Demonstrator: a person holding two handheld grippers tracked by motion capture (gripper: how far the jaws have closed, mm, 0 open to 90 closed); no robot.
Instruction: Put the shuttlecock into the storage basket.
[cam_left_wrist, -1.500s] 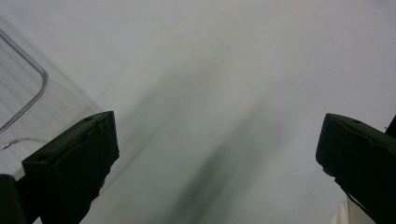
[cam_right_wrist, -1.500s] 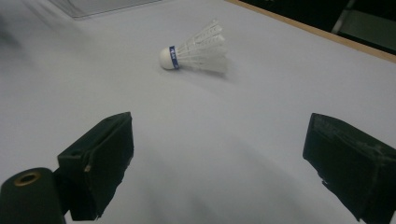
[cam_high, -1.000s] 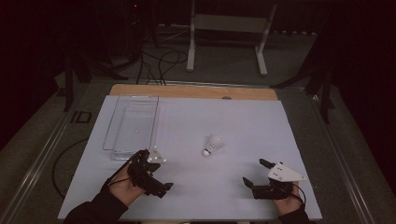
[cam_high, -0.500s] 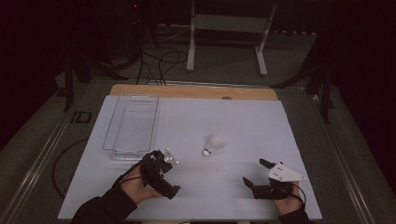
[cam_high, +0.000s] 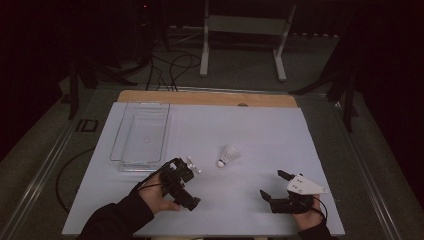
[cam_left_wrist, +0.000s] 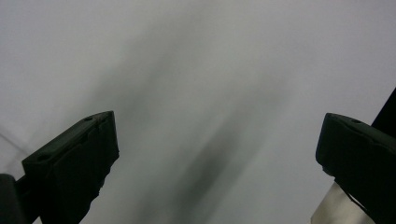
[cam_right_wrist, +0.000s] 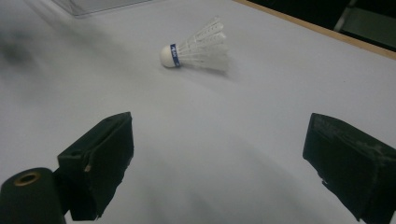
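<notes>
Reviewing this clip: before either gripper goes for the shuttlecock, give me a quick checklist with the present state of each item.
1. Shuttlecock free on the white table, lying on its side: ok.
2. Left gripper jaws wide apart, nothing between them: ok.
3. Right gripper jaws apart, empty: ok.
4. Shuttlecock centred between the right gripper's jaws: not ok, it lies ahead and left in that view.
5. Clear tray empty: ok.
6. Left gripper aimed at the shuttlecock: cannot tell, its view is blurred.

Around the shuttlecock (cam_high: 227, 156) the white table (cam_high: 260, 135) lies bare on its far and right sides. The clear tray (cam_high: 141, 135) stands to its left, and the left gripper (cam_high: 192, 165) crowds its near-left side.
</notes>
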